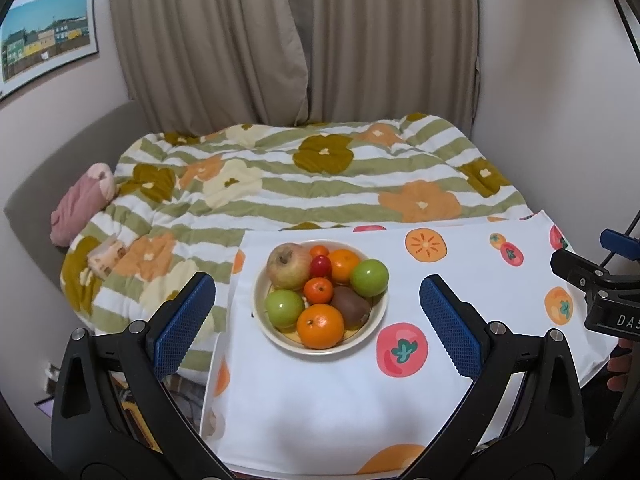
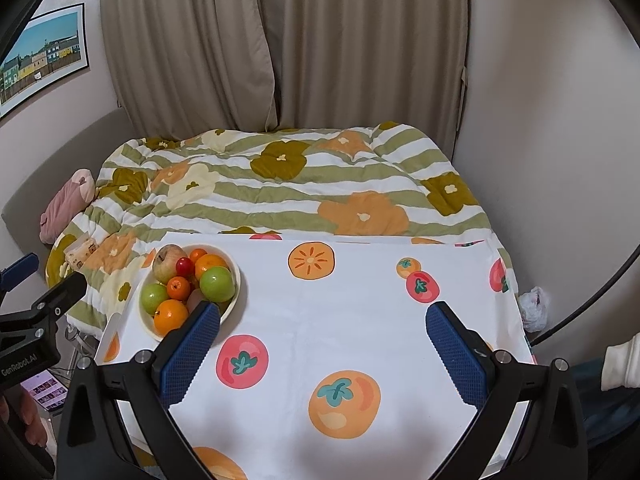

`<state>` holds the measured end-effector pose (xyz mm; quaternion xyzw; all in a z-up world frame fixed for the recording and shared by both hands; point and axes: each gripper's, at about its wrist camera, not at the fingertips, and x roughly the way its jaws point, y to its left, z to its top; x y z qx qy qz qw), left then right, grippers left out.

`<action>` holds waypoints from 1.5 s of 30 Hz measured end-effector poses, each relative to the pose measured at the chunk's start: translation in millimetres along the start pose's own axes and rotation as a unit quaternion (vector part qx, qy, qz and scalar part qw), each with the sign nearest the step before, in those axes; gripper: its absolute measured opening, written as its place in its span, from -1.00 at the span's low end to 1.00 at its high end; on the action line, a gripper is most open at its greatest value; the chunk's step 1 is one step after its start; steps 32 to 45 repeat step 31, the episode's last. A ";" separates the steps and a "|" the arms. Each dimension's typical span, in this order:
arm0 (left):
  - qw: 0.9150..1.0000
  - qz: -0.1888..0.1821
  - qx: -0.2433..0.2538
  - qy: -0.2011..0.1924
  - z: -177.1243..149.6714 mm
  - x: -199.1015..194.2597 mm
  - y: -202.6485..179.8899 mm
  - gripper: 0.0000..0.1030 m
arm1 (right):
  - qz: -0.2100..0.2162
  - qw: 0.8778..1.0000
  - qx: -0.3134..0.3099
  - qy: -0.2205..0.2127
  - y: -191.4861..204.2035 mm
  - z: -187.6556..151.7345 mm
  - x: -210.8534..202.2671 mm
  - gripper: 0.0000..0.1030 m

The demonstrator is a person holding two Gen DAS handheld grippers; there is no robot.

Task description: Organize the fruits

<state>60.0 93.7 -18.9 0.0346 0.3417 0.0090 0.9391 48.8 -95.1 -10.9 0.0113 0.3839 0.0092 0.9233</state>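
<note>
Cream bowl (image 1: 380, 312) nr tablecloth (image 1: 320, 400) left edge

One bowl (image 1: 320, 350) holds nine fruits: two green apples (image 1: 369, 277), one reddish-yellow apple (image 1: 288, 266), two large oranges (image 1: 320, 326), two small tangerines (image 1: 318, 290), one kiwi (image 1: 350, 306) and one red cherry tomato (image 1: 320, 266)

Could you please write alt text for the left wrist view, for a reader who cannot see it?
A cream bowl of apples, oranges, a kiwi and a small red fruit sits on a fruit-print tablecloth, framed by the open left tongs. Behind are a floral quilt and beige curtains.
</note>
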 end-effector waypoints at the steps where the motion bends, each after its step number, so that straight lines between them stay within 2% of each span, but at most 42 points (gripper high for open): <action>1: 1.000 0.000 0.001 0.000 -0.2 0.2 -0.3 1.00 | -0.001 1.000 0.000 -0.001 0.1 0.3 -0.3 1.00; 19: 1.000 -0.008 -0.009 -0.002 0.1 1.5 -2.2 1.00 | -0.004 1.000 0.011 -0.002 2.2 0.2 0.3 1.00; 45: 1.000 0.000 -0.010 -0.006 -1.1 1.8 0.6 1.00 | -0.002 1.000 0.012 -0.002 5.6 1.5 3.1 1.00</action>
